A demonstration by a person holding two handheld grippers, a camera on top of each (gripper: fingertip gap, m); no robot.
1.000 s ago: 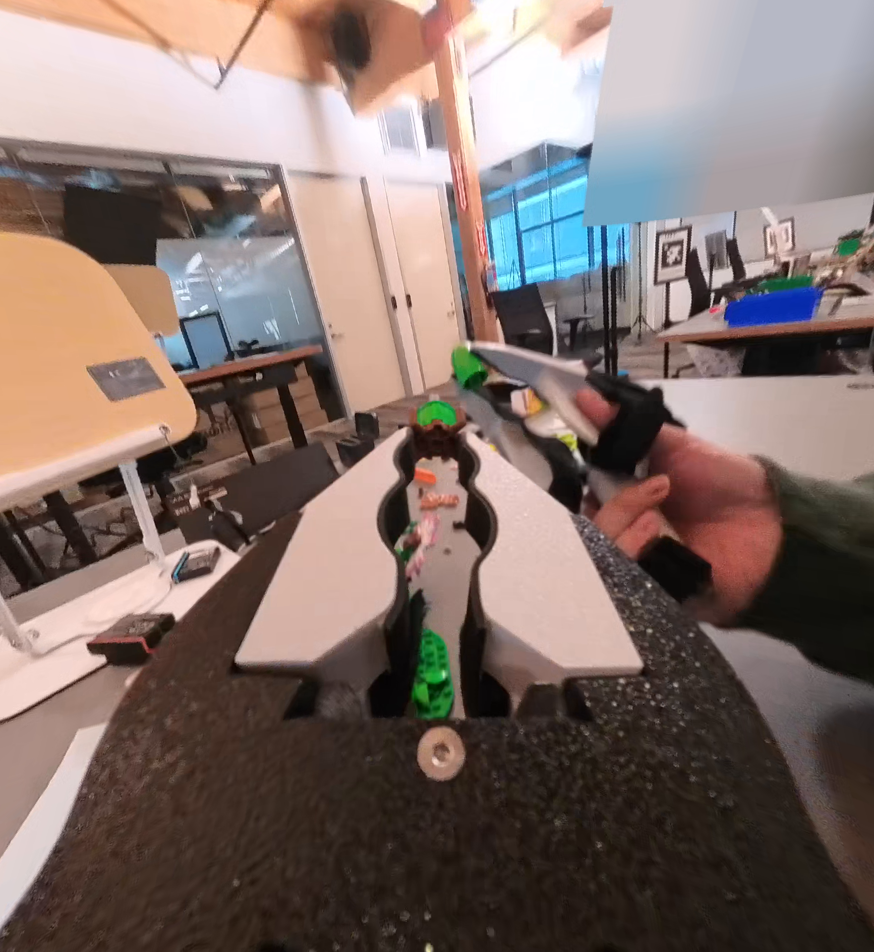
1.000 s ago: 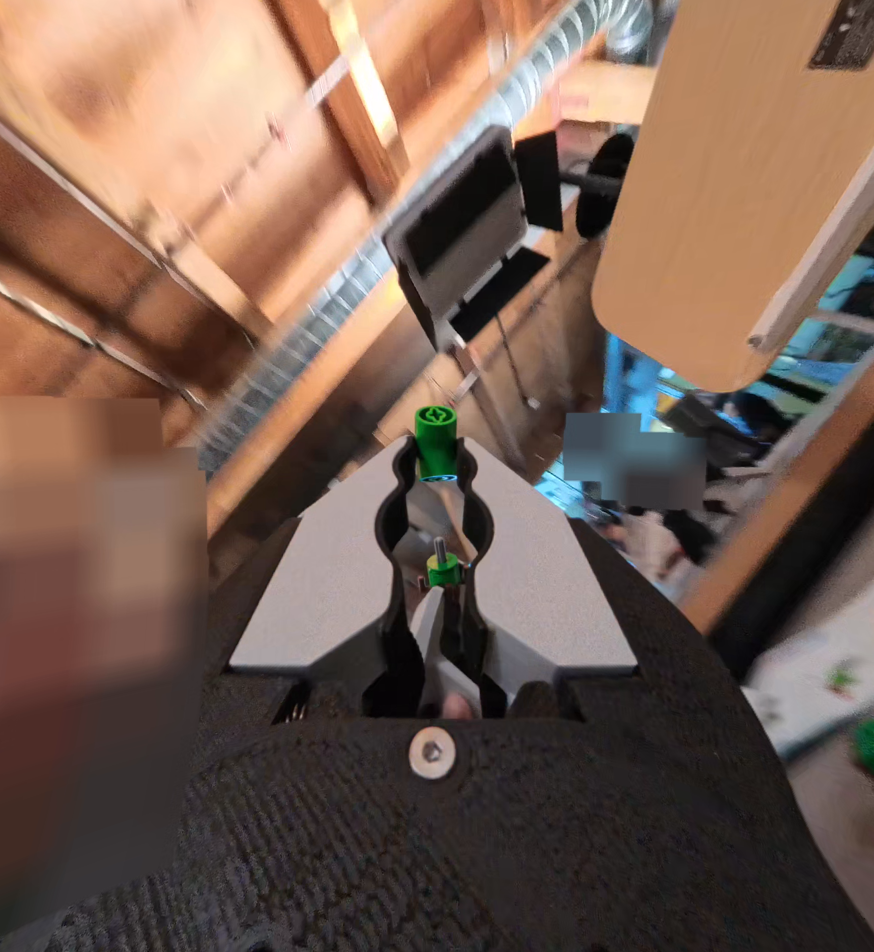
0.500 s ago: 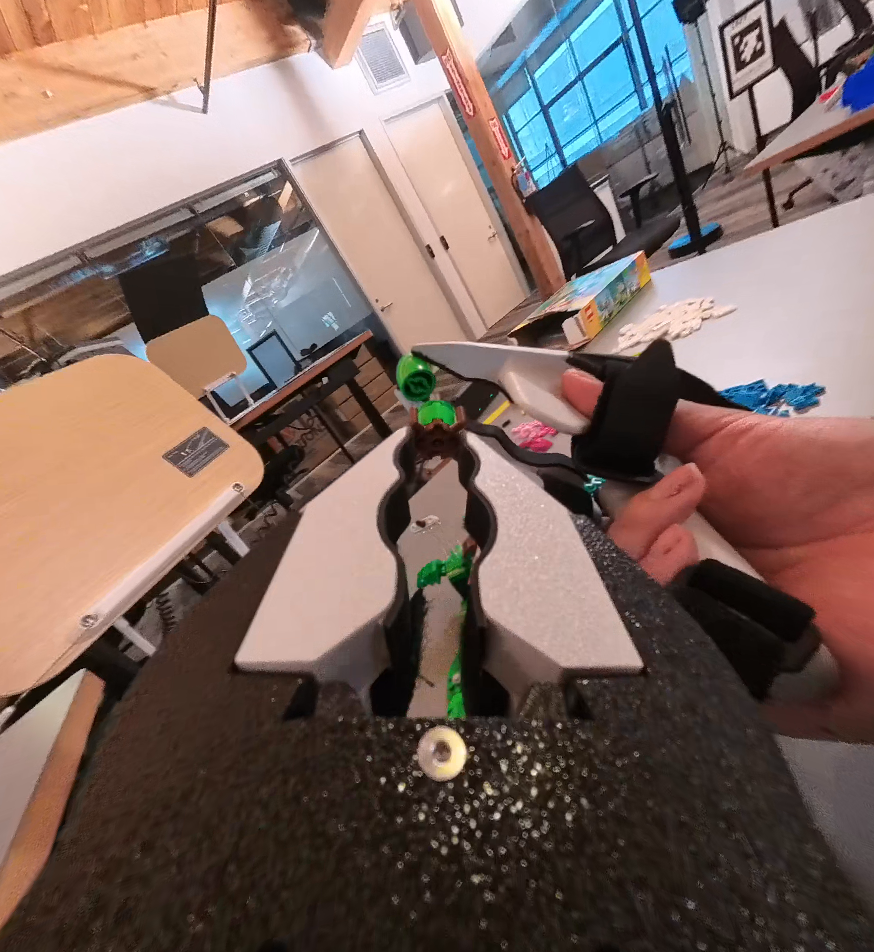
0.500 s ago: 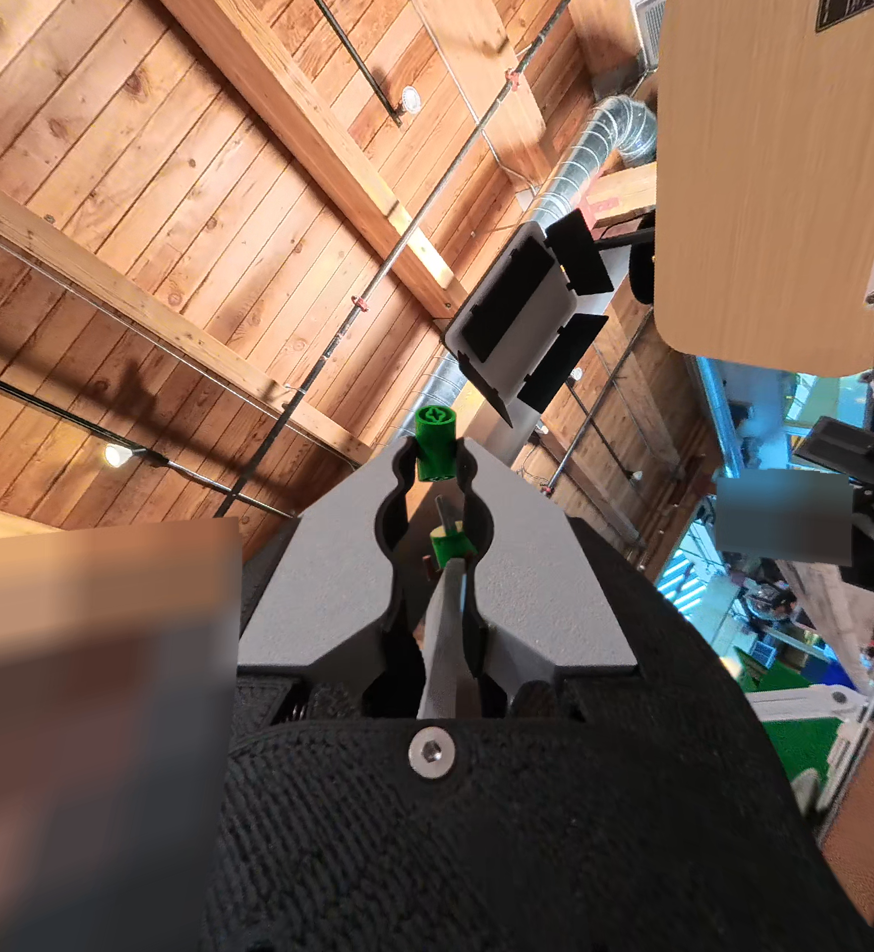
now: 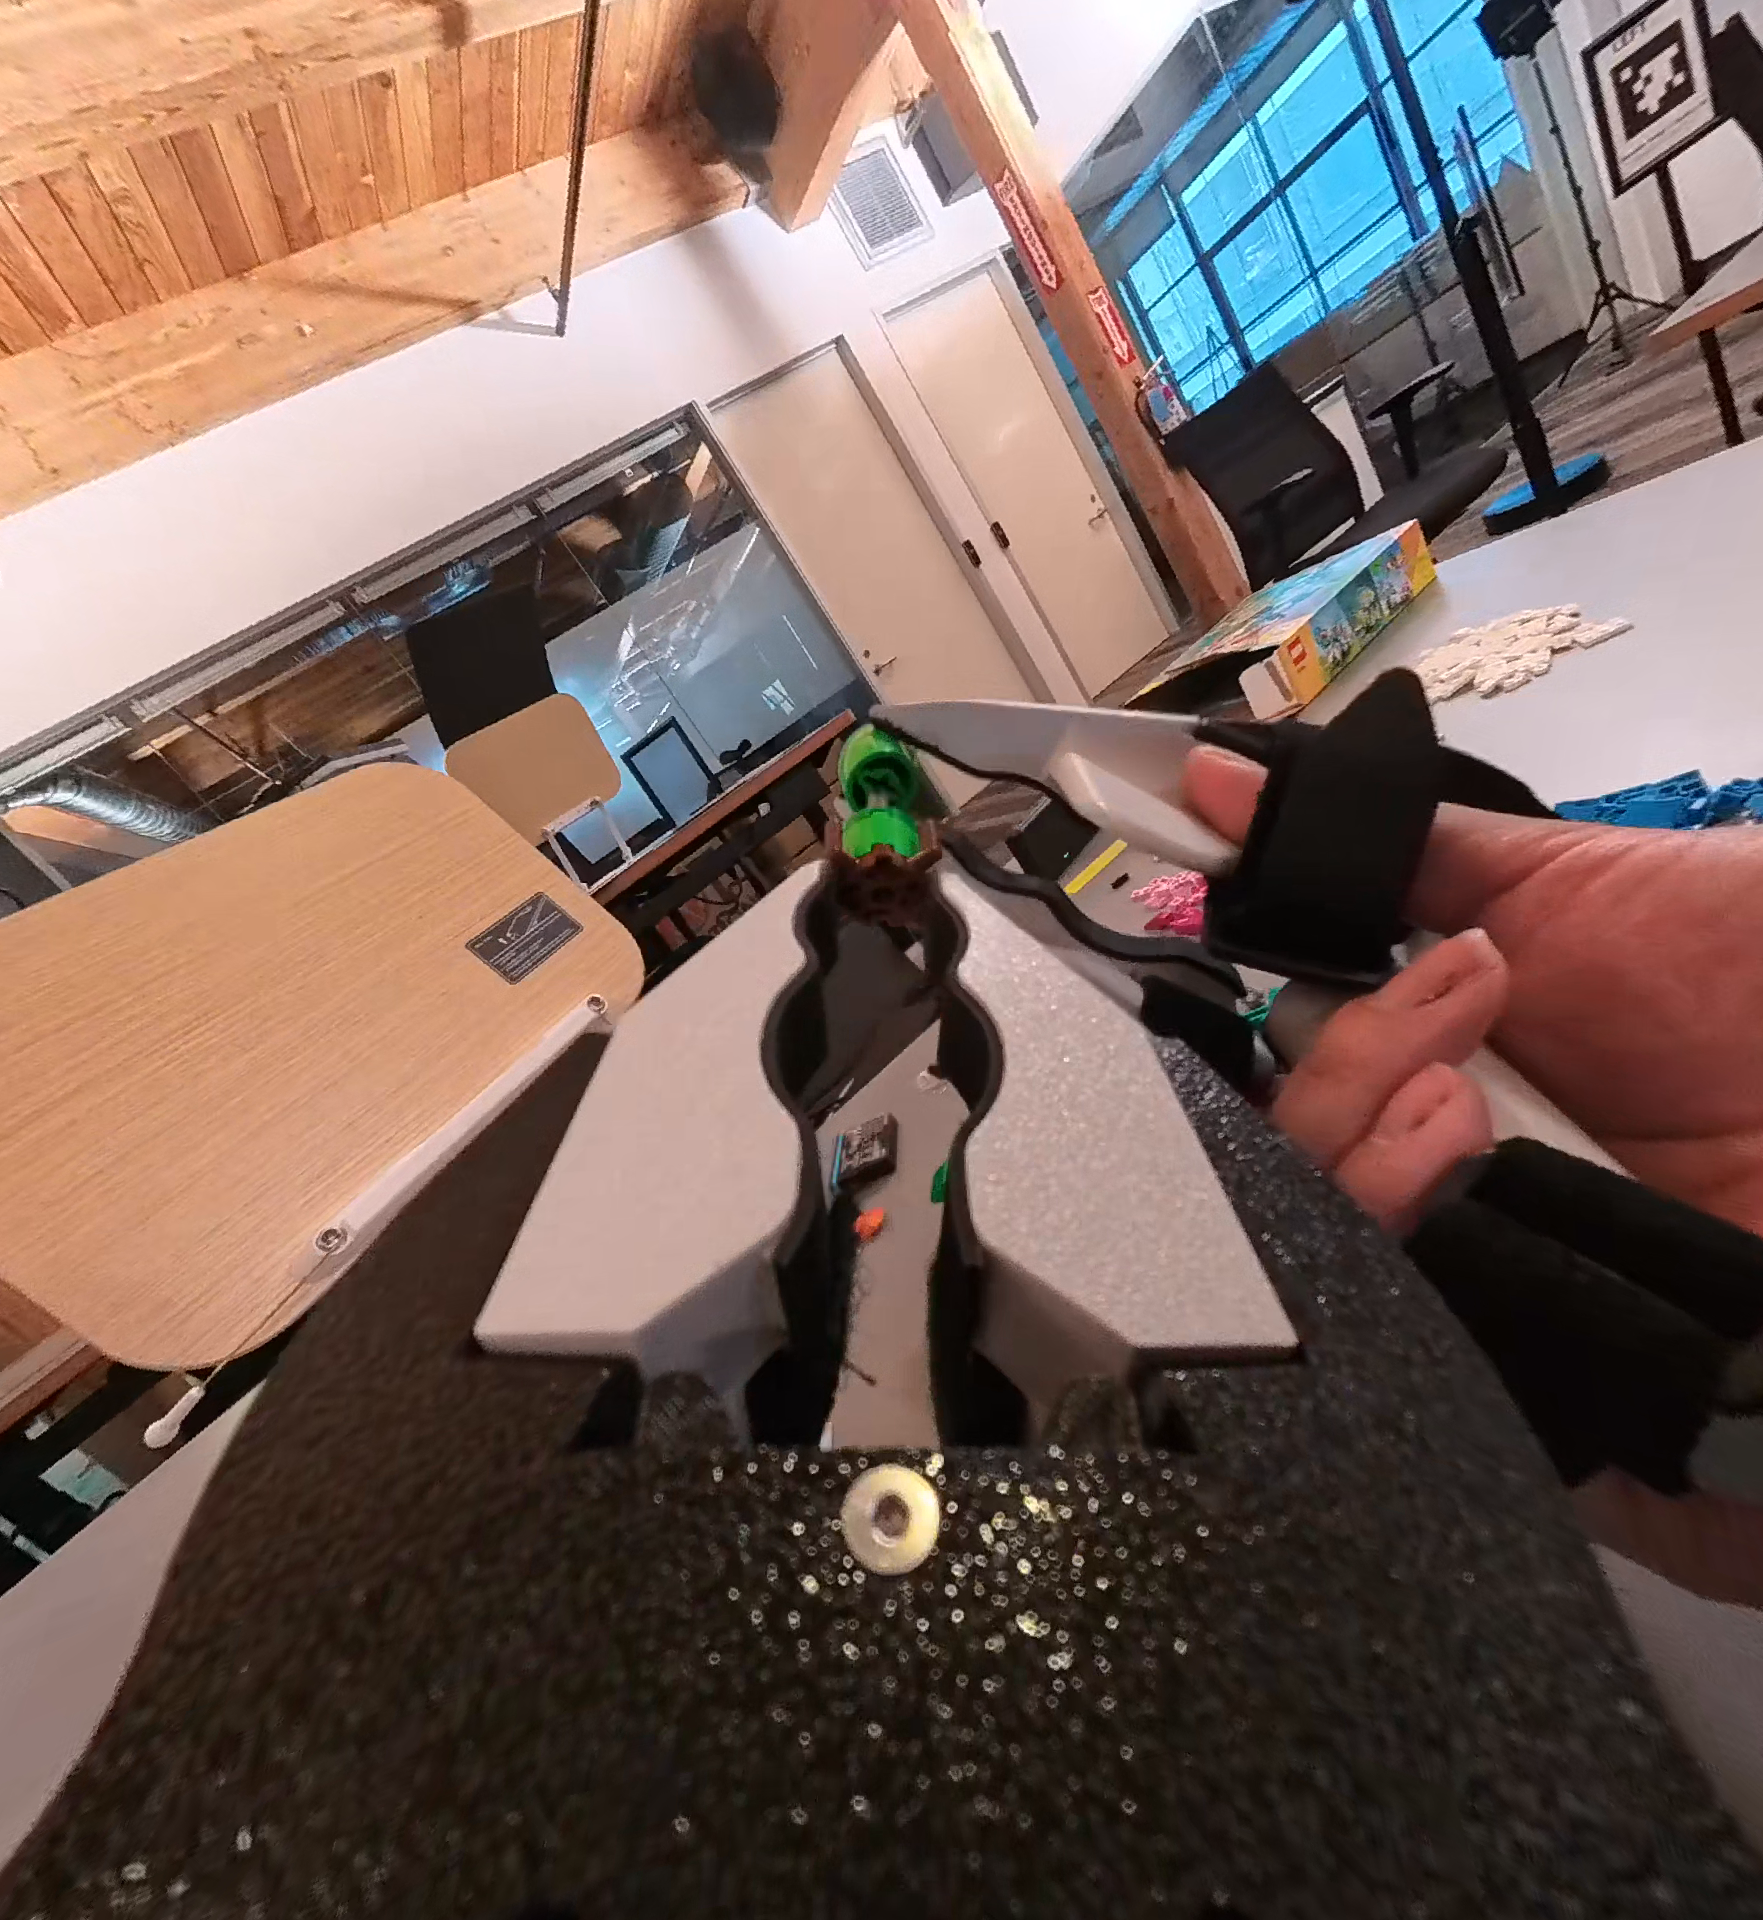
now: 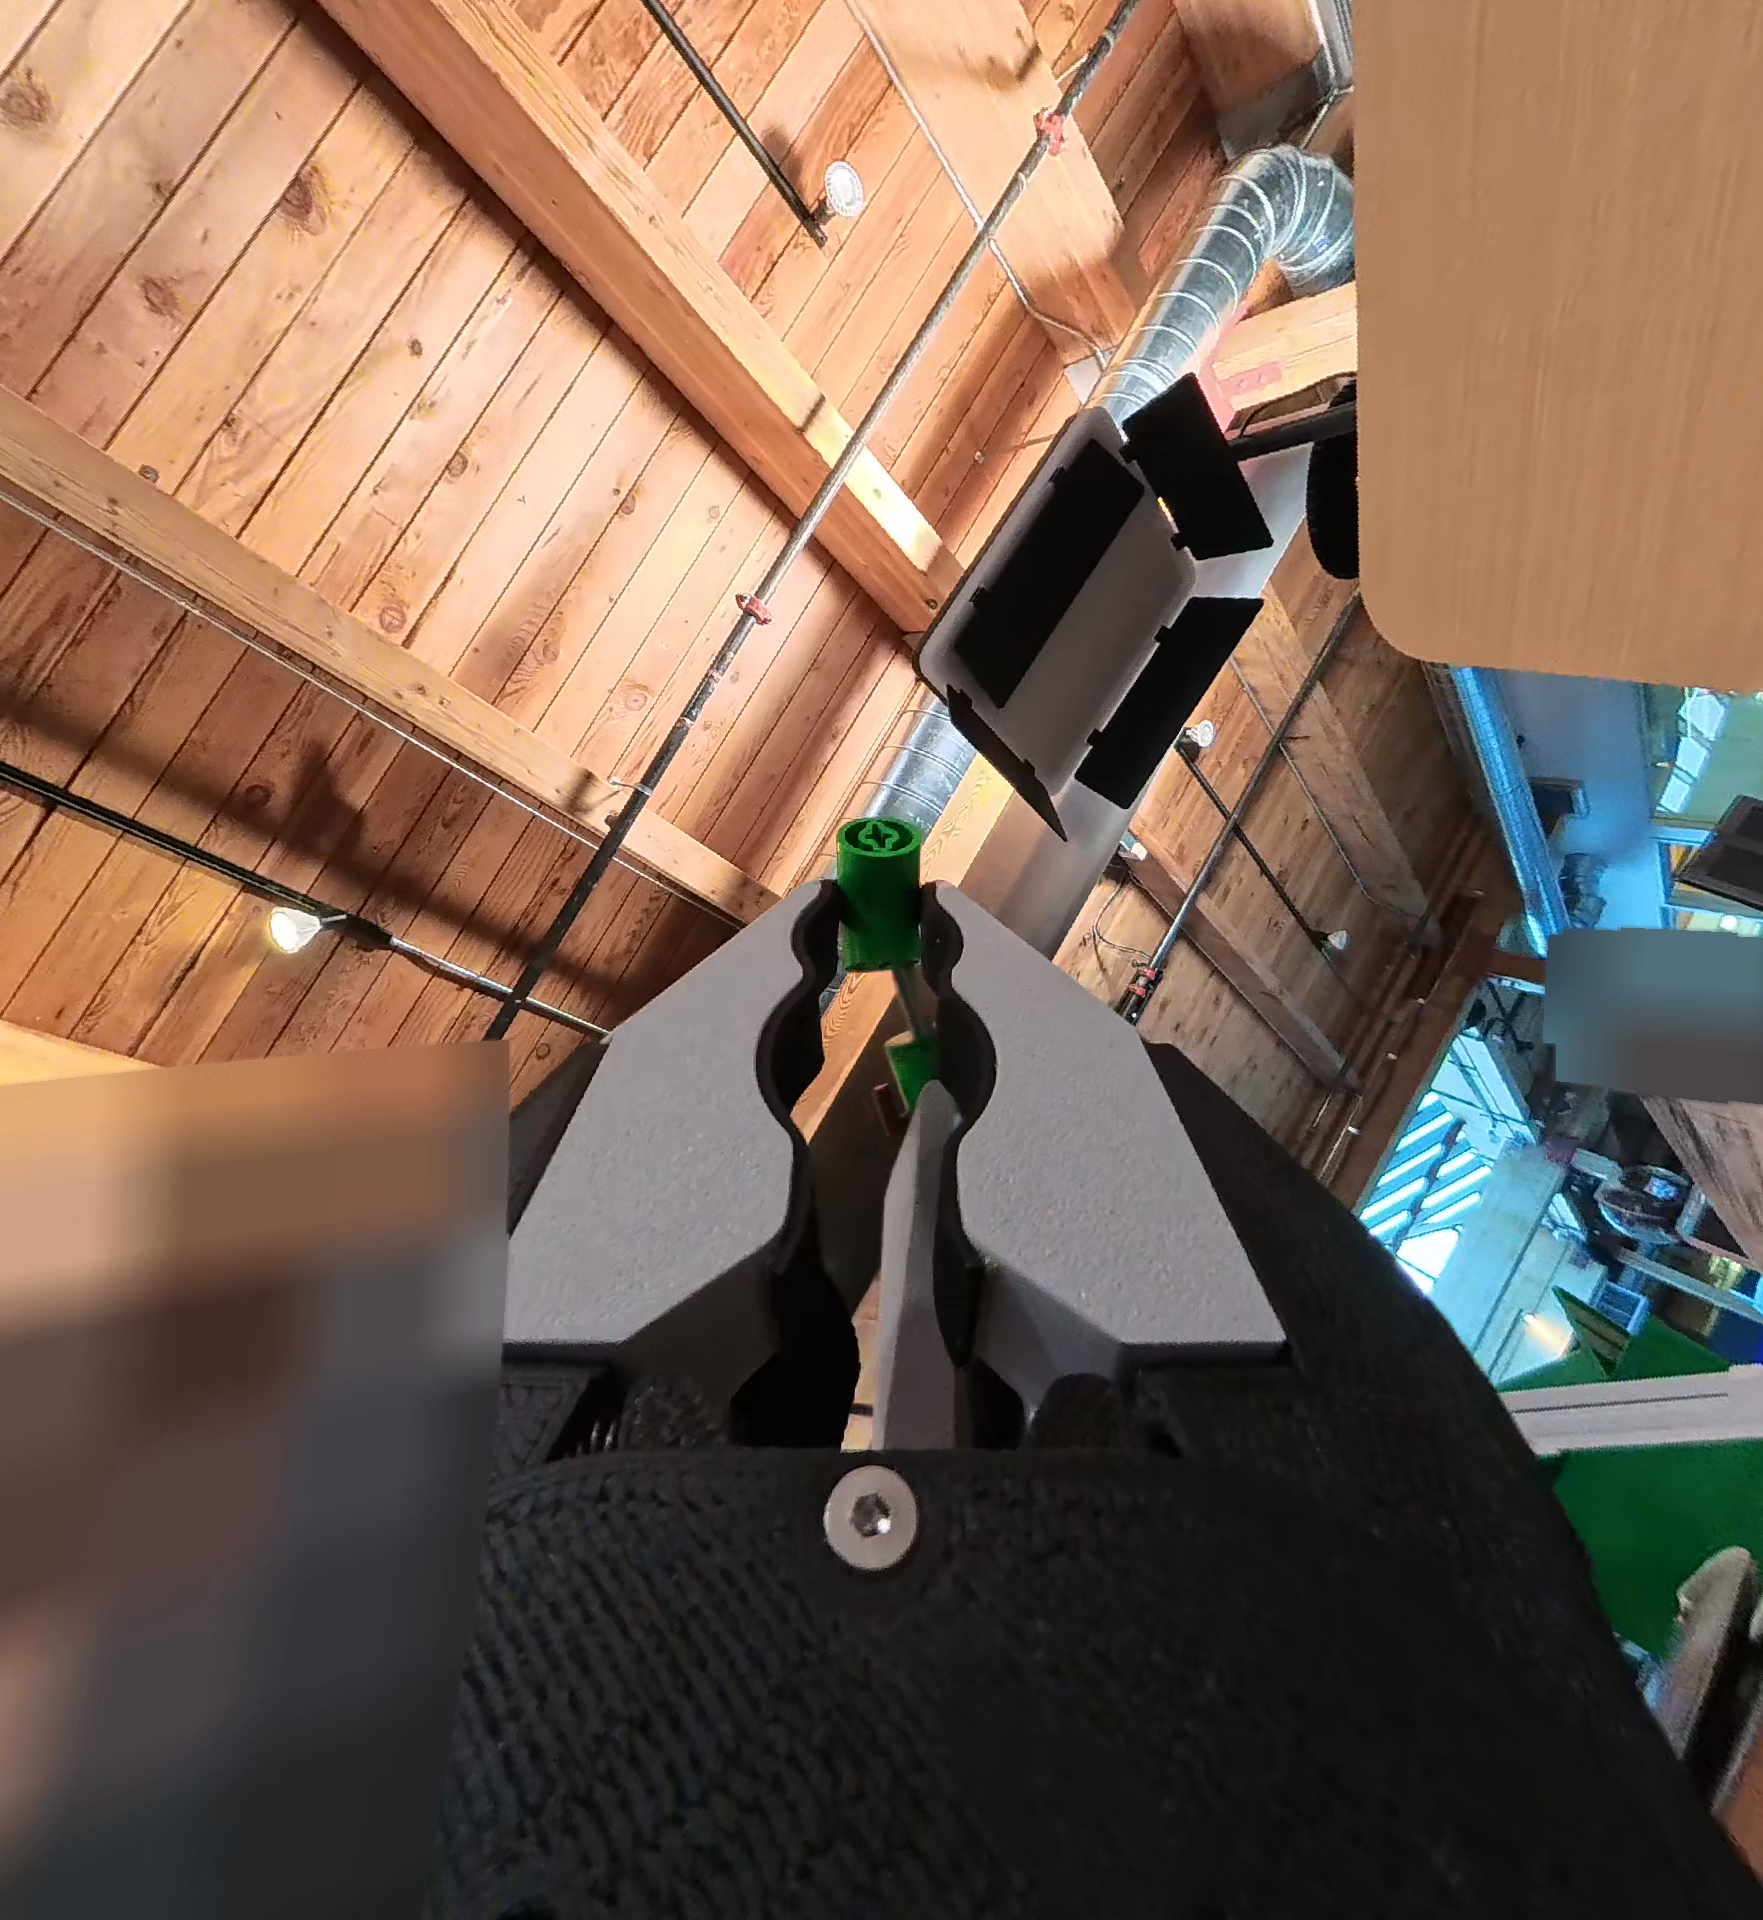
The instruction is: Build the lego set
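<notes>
The left gripper (image 5: 882, 899) pinches a small brown piece (image 5: 879, 891) with a green ring (image 5: 879, 831) on top. The right gripper (image 6: 879, 914) squeezes a green peg (image 6: 877, 896) and holds it just above the ring, almost touching. Both are up in the air. Far off on the table (image 5: 1687, 582) lie white bricks (image 5: 1511, 646), blue bricks (image 5: 1708, 805) and the box (image 5: 1303, 618), so I think most of the building is left.
</notes>
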